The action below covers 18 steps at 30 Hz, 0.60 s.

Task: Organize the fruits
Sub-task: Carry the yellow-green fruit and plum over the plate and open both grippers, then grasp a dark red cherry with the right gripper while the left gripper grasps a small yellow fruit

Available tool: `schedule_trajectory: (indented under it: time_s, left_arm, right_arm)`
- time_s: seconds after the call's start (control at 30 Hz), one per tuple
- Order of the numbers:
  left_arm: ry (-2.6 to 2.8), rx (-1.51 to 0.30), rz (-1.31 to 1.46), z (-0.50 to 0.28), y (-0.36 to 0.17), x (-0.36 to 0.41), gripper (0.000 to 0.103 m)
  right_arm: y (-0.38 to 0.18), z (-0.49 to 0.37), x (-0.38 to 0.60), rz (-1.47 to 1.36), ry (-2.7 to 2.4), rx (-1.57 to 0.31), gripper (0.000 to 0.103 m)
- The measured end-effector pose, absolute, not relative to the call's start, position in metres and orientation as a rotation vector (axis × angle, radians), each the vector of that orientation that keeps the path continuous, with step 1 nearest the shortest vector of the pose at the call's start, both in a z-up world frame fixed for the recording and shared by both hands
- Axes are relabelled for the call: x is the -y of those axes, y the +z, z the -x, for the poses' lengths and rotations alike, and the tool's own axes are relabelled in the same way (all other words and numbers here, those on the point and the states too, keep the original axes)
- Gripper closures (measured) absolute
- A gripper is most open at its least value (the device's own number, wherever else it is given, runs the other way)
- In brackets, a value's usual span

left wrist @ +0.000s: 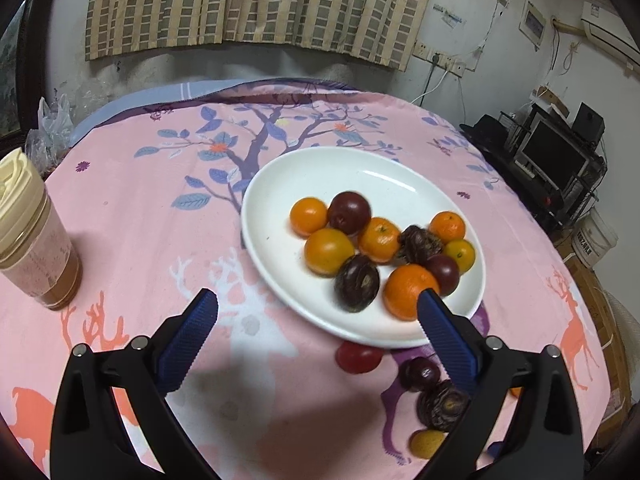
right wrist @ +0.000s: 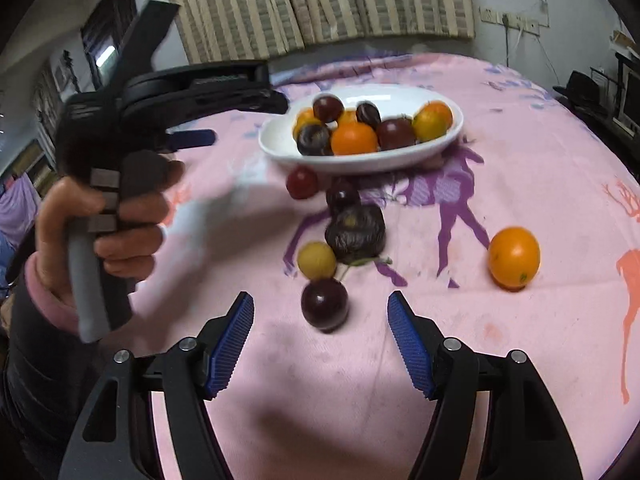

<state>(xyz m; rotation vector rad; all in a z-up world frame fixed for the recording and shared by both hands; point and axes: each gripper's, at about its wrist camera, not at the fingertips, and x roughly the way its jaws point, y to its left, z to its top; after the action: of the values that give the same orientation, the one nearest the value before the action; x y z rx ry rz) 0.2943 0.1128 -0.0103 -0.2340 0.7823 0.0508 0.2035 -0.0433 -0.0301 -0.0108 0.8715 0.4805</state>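
Note:
A white plate [left wrist: 280,208] on the pink tablecloth holds several oranges, dark plums and wrinkled dark fruits. My left gripper [left wrist: 317,294] hangs wide open over the plate's near rim, nothing between its fingers. Loose on the cloth lie a red plum [right wrist: 302,182], a dark plum [right wrist: 342,196], a wrinkled dark fruit [right wrist: 356,232], a small yellow fruit [right wrist: 316,260], another dark plum [right wrist: 324,304] and an orange [right wrist: 514,256]. My right gripper [right wrist: 321,298] is open, with that nearest dark plum just ahead of its fingertips and untouched. A hand [right wrist: 120,216] holds the left gripper at the left.
A jar with a cream lid [left wrist: 36,240] stands on the table's left side. Plastic bags [left wrist: 52,124] lie at the far left edge. A desk with a monitor [left wrist: 560,160] stands beyond the table's right edge. A patterned curtain [left wrist: 260,4] hangs behind.

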Motion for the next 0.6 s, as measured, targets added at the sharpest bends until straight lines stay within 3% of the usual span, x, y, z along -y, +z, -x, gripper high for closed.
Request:
schedule_trajectory:
  time_s: [0.17, 0.33, 0.6]
  left_arm:
    - [0.058, -0.796, 0.248, -0.2914, -0.013, -0.118, 0.005]
    - [0.057, -0.789, 0.241, -0.2891, -0.0109, -0.1177, 0.005]
    - [0.063, -0.78, 0.225, -0.2874, -0.0086, -0.1173, 0.005]
  right_arm:
    - [-0.0338, -0.2016, 0.0405, 0.041, 0.446, -0.887, 0.037]
    - [-0.0365, -0.2036, 0.0341, 0.08, 0.436, -0.907, 0.052]
    - [-0.0408, -0.2101, 0.0333, 0.058, 0.438, -0.936, 0.066]
